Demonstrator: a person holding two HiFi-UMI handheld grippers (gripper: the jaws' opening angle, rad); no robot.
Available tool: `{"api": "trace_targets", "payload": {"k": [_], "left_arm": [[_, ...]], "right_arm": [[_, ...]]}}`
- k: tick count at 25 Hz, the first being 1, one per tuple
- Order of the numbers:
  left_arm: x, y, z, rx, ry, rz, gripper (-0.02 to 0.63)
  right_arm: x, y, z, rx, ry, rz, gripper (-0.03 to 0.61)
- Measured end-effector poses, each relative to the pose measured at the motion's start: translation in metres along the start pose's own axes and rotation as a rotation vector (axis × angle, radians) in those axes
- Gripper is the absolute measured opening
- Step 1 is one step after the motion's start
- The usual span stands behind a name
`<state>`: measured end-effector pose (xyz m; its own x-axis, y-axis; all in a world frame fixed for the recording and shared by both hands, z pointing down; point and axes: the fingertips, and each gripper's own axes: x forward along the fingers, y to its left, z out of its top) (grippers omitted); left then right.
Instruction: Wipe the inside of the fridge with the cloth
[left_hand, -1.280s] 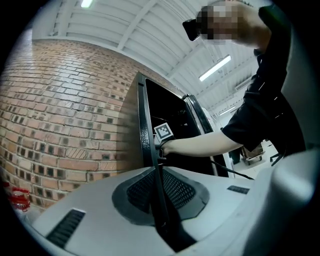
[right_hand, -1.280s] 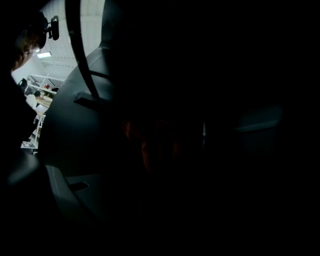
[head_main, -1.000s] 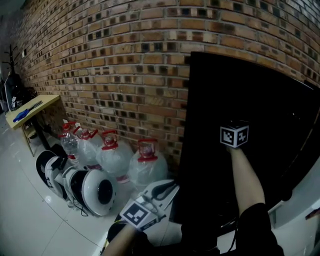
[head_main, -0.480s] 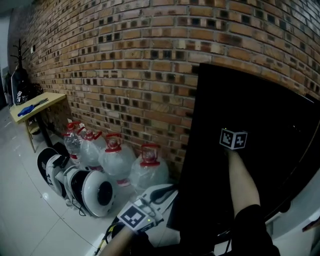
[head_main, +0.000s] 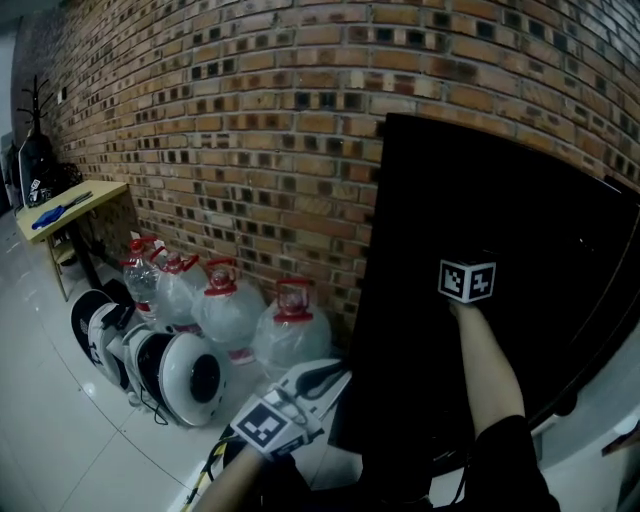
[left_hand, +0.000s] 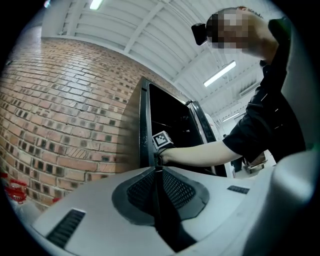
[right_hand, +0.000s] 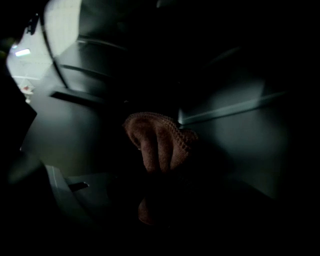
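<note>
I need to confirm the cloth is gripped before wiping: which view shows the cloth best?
The right gripper view: the reddish-brown cloth is bunched between the right gripper's jaws inside the dark fridge. The head view shows only that gripper's marker cube and the arm stretched into the fridge; the left gripper view likewise, no cloth.

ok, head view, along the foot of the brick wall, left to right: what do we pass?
wooden table → water jugs → black fridge. The helmets overlap the jugs, so they are left out.
</note>
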<state>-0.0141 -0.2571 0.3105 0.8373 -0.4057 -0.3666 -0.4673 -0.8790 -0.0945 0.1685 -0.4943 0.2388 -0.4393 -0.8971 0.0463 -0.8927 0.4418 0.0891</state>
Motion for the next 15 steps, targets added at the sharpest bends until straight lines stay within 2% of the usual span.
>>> {"api": "trace_targets", "payload": {"k": [4, 15], "left_arm": [[0.005, -0.014, -0.002, -0.002, 0.001, -0.039, 0.046], [-0.002, -0.043, 0.004, -0.01, -0.007, -0.089, 0.046]], "right_arm": [[-0.034, 0.026, -0.004, -0.057, 0.0, 0.046, 0.123], [-0.102, 0.126, -0.001, -0.114, -0.059, 0.261, 0.123]]}}
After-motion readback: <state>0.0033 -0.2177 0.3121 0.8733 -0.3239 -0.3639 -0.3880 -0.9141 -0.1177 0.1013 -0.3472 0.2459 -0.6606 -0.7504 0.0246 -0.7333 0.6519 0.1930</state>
